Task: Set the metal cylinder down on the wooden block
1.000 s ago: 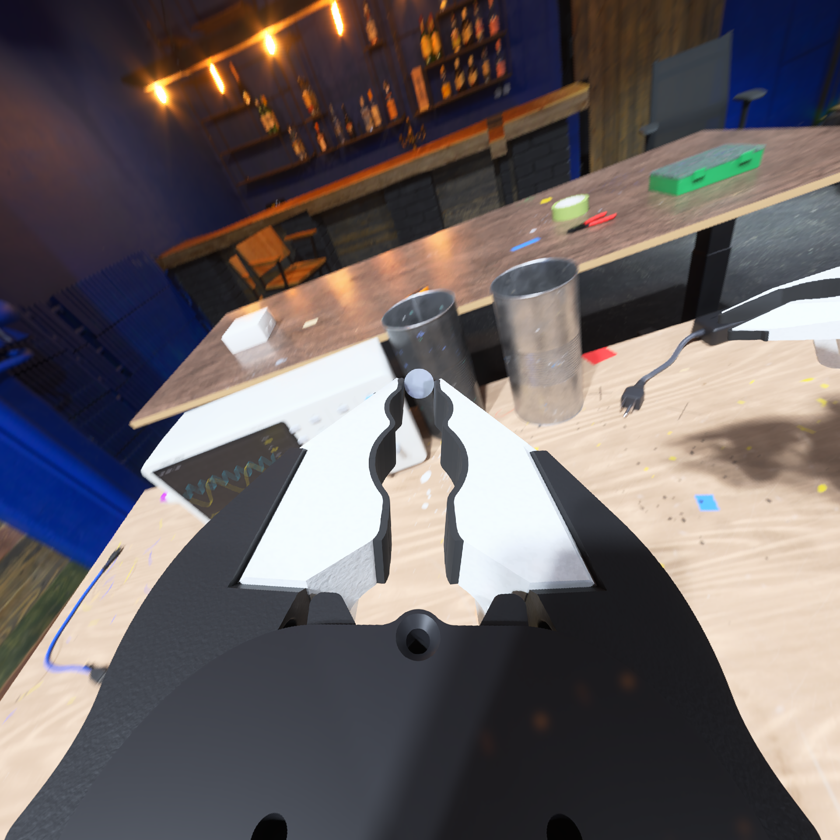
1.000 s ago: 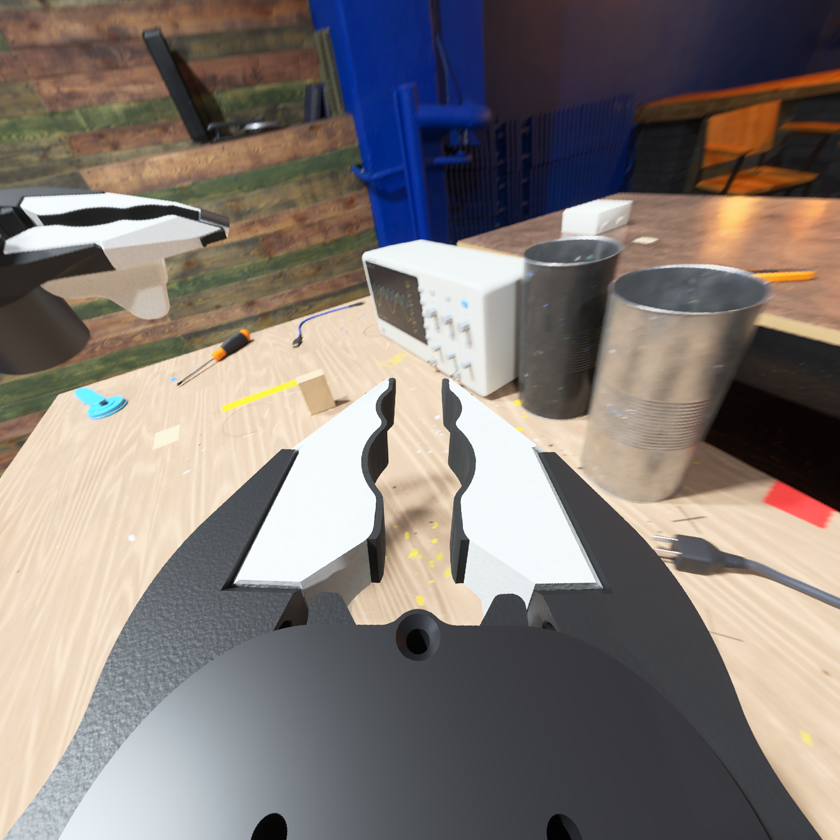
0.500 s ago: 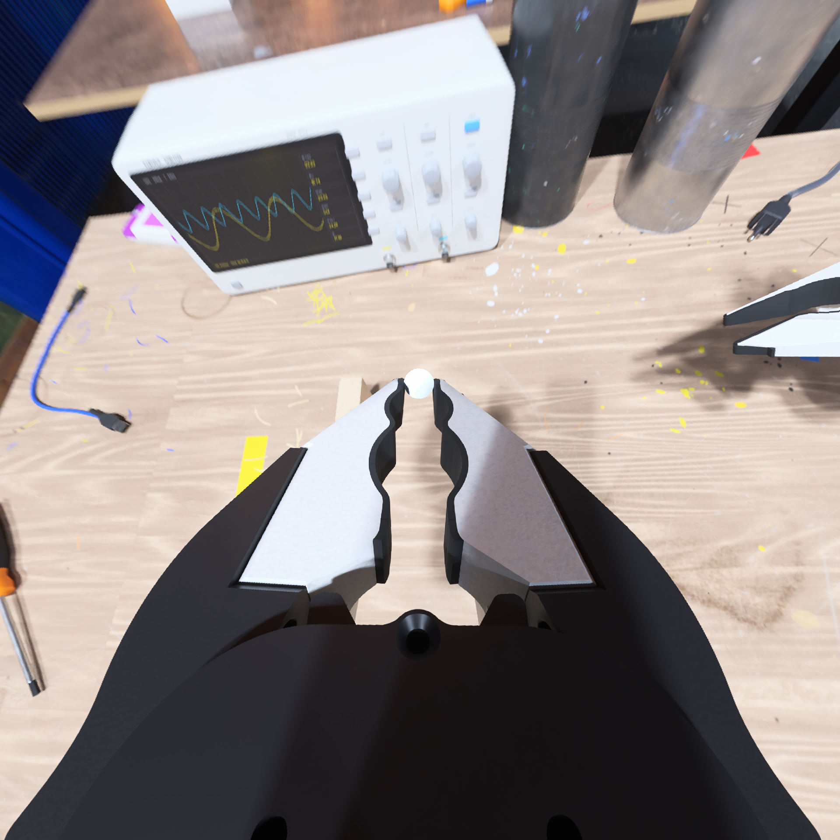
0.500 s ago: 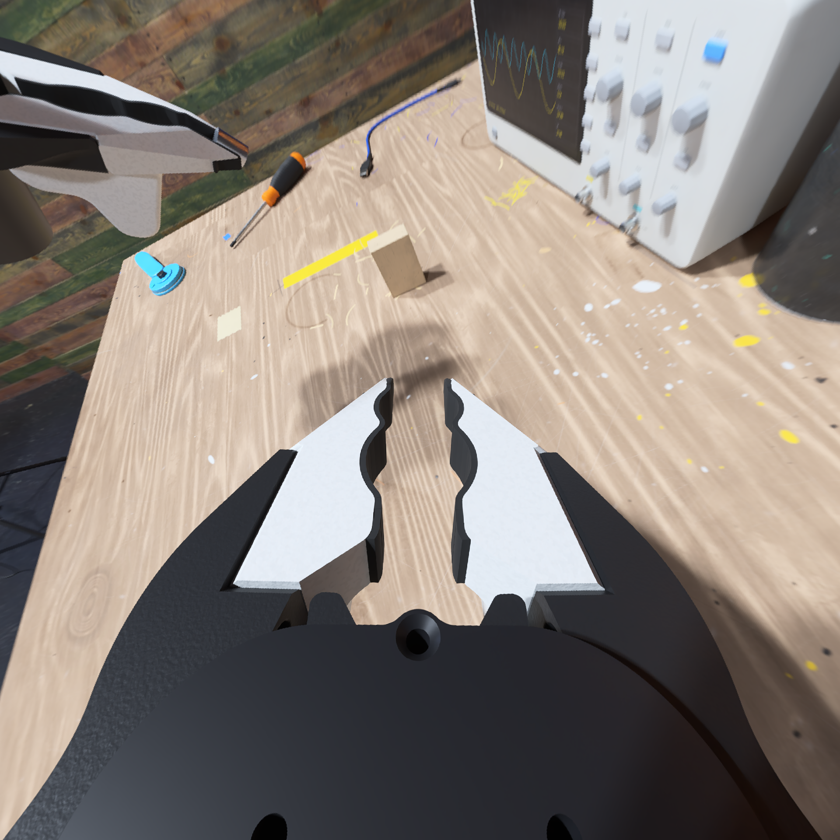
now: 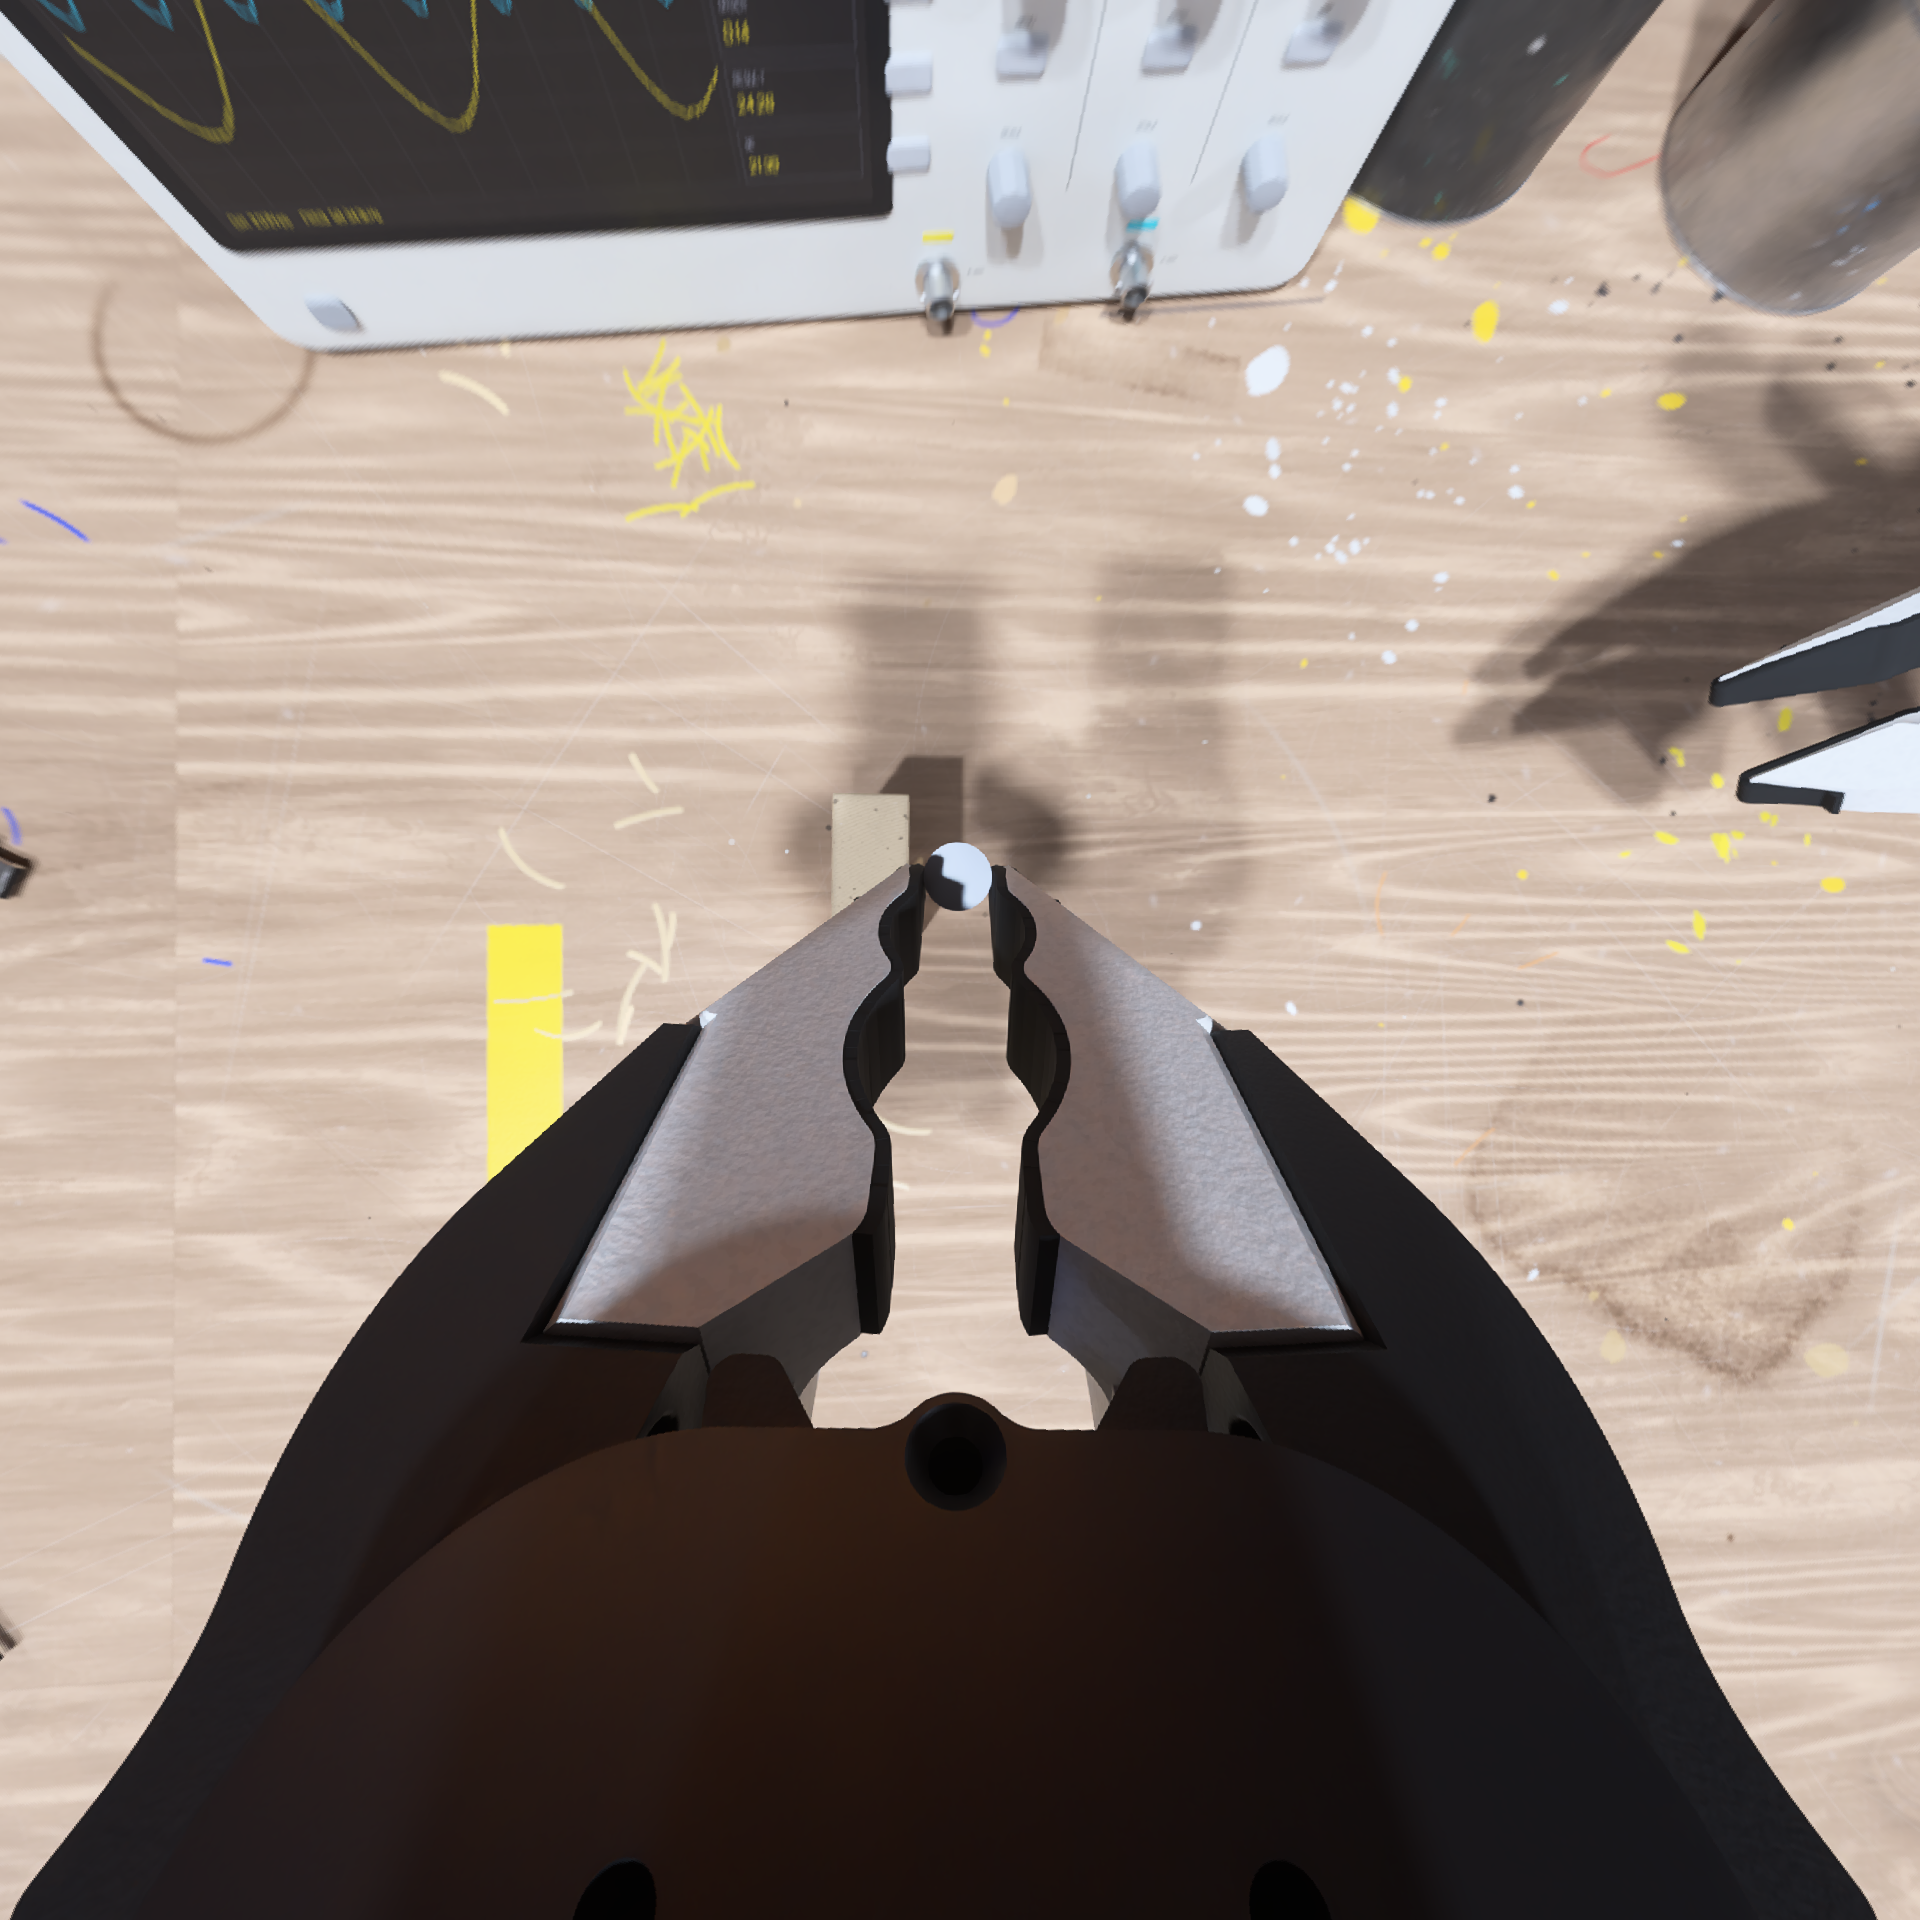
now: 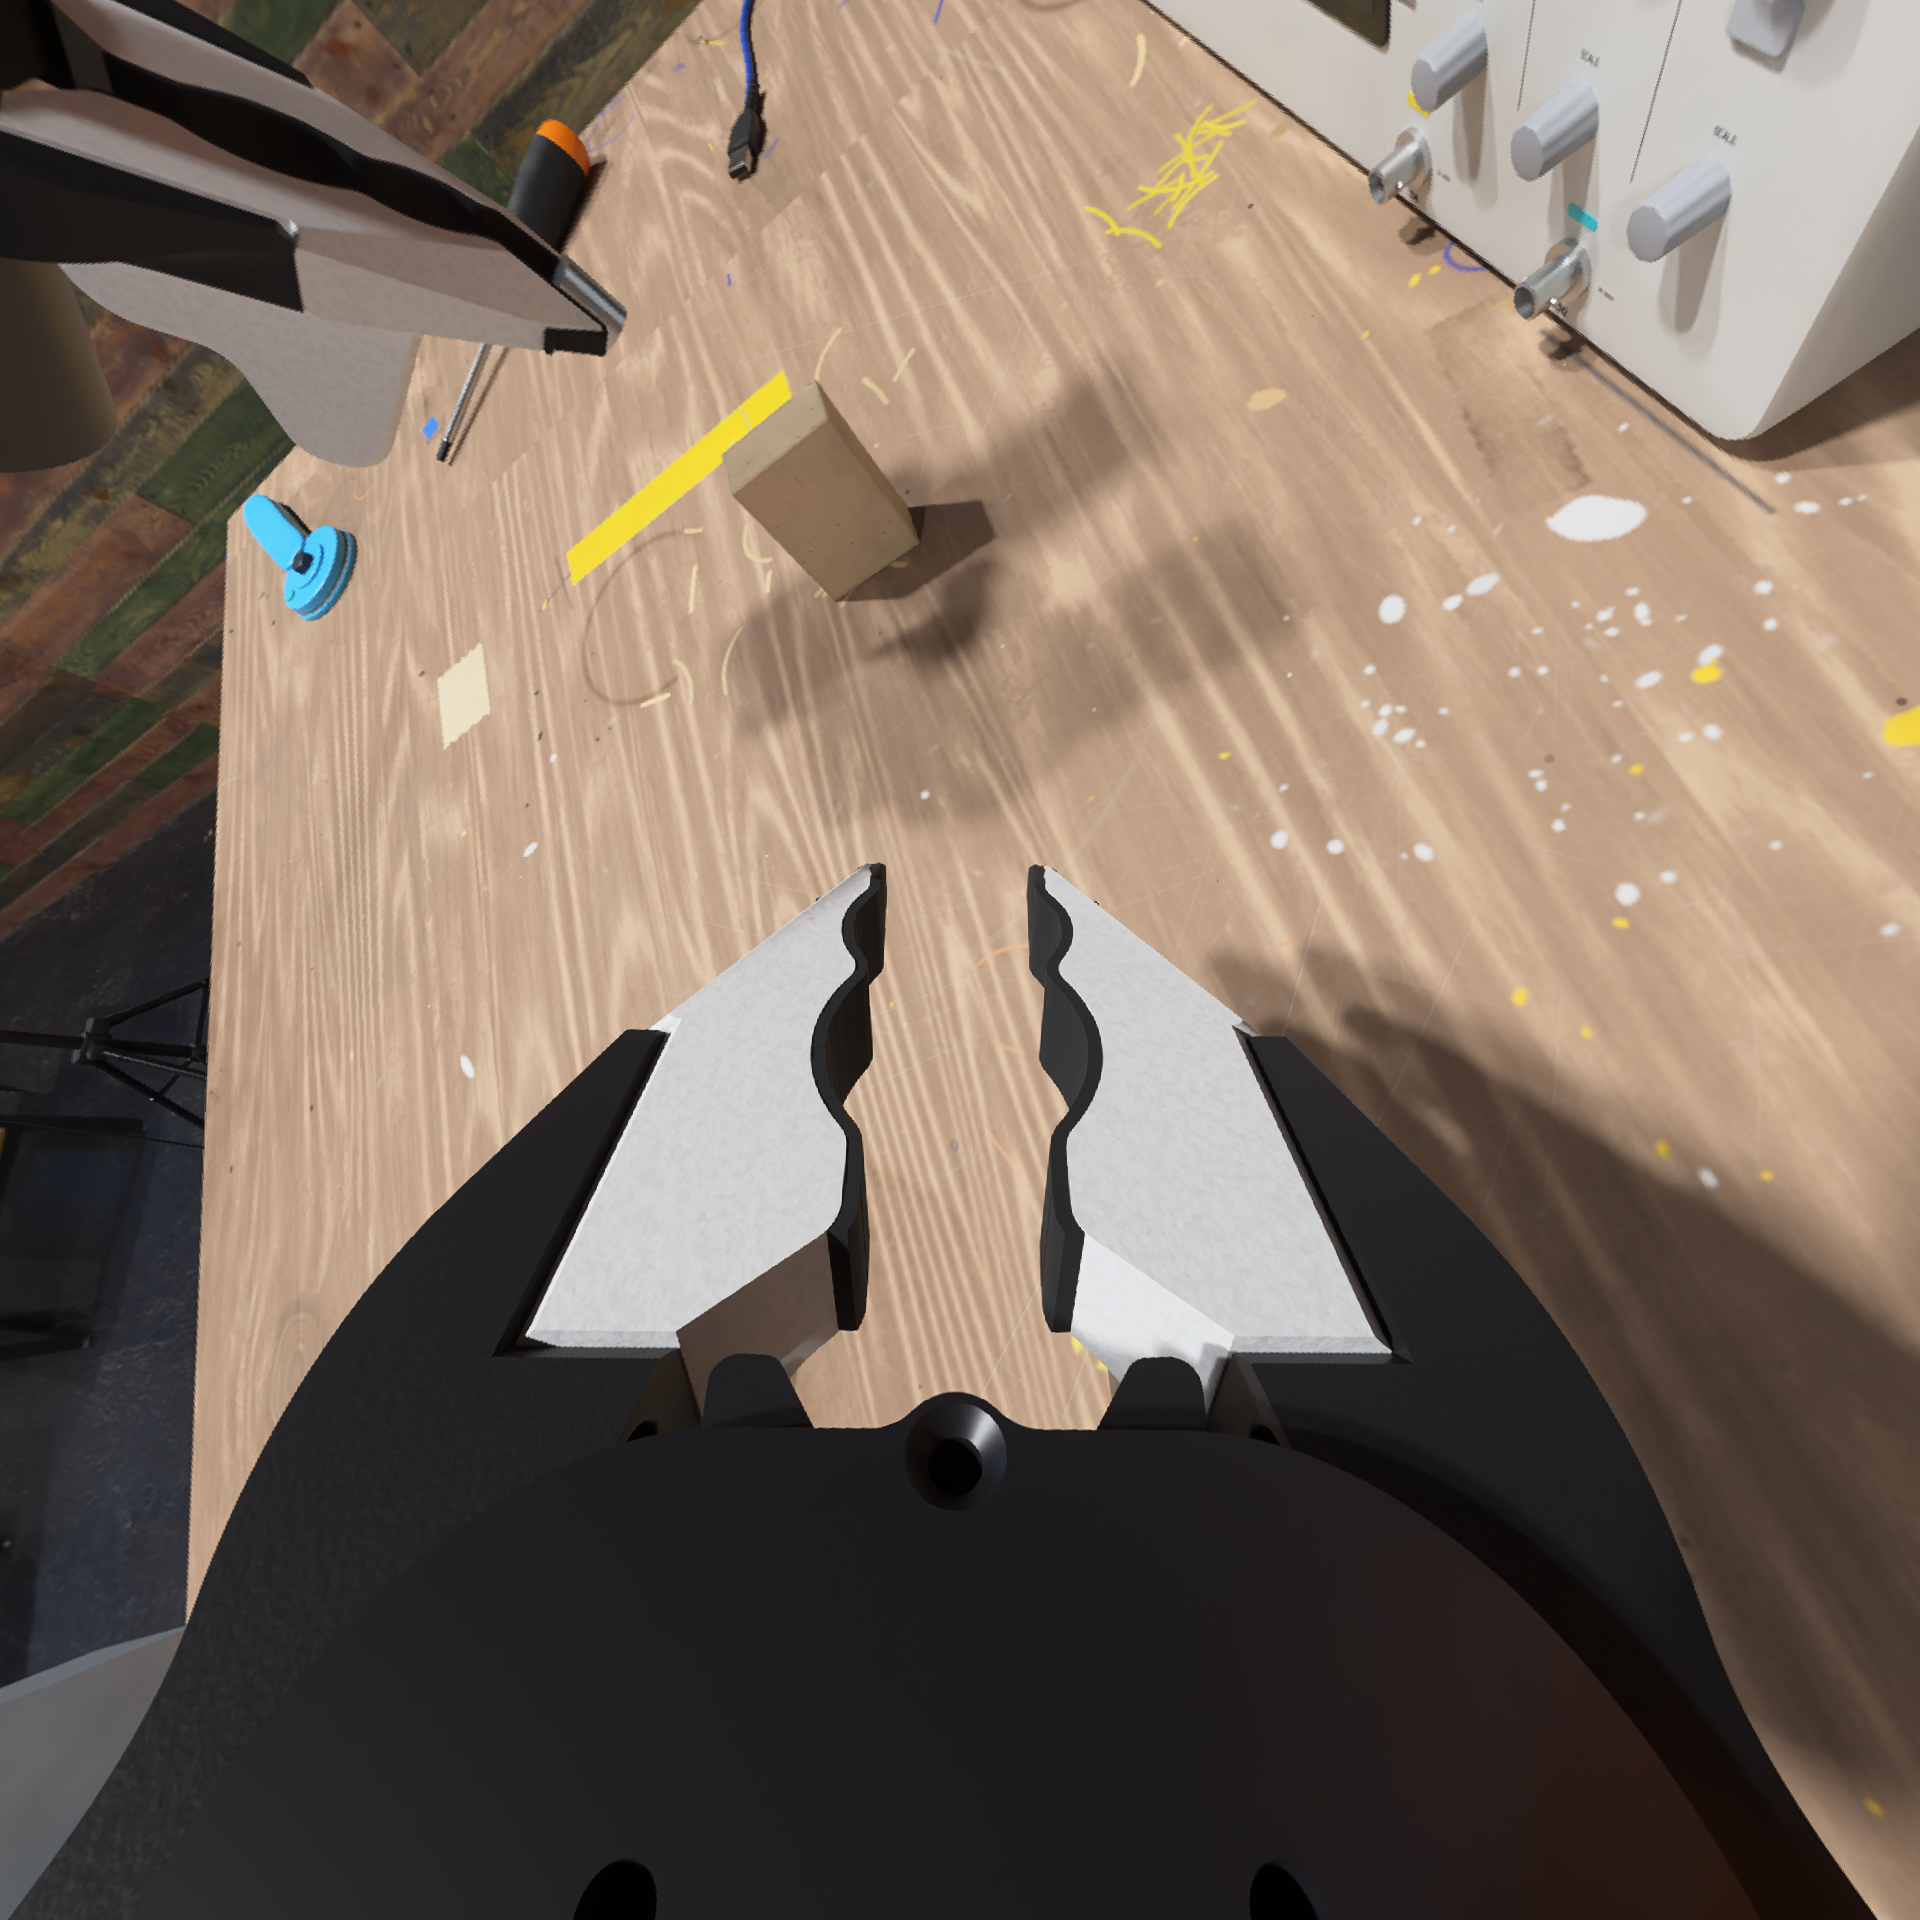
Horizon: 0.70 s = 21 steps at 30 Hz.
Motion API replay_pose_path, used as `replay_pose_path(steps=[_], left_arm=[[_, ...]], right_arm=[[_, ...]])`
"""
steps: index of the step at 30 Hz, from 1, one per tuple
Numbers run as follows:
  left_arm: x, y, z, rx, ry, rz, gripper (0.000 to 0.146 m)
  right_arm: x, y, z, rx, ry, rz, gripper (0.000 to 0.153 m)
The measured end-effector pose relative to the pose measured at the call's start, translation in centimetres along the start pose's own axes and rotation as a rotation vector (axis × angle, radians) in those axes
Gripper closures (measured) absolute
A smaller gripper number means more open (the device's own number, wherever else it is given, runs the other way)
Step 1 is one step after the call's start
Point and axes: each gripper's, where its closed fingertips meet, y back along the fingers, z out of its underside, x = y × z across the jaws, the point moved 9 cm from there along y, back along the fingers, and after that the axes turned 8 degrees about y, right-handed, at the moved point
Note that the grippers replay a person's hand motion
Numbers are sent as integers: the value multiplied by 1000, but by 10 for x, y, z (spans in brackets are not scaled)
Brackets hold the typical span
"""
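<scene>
The left gripper (image 5: 957, 883) points down at the workbench (image 5: 312, 675) with its jaws drawn narrow, pinching the small metal cylinder (image 5: 958, 875) right at the fingertips, its round pale end facing the camera; the wooden block (image 5: 869, 847) stands on the bench just left of the cylinder in this view and is partly hidden by the left finger, so I judge the cylinder is above the block but not yet centred on it, and how high above I cannot tell; the right gripper (image 6: 956, 883) hangs over bare bench well to the right, jaws parted a little with nothing between them; seen from there the block (image 6: 821, 488) is a narrow upright brick beside a yellow strip (image 6: 675, 478), with the left gripper's tip above and to its left; the risk, as I judge it, is the small top face; a release slightly off centre would let the cylinder roll or tip off the edge, and a descent that catches the block's side with a finger could knock the tall block over; the hold is only at the very tips, so the cylinder could also slip or swing before it is let go; at the far right stand two metal cups (image 5: 1787, 156), one dark and one pale; only their sides show, so what is inside cannot be told; a white oscilloscope (image 5: 623, 281) sits at the far side.
</scene>
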Motion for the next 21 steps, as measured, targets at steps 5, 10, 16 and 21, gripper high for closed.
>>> replay_pose_path(steps=[5, 10, 16, 21], left_arm=[[-19, -26, -2, -94, 45, 32, 134], [-26, -43, 4, -152, 56, 56, 134], [-34, -56, 7, -175, 87, 116, 134], [-41, -50, 0, -78, 87, 155, 114]], right_arm=[[12, -15, -7, -31, -12, 7, 122], [20, -24, -7, -42, -7, 19, 117], [27, -30, -5, -20, -28, 8, 106], [29, -24, -5, -5, -24, -8, 96]])
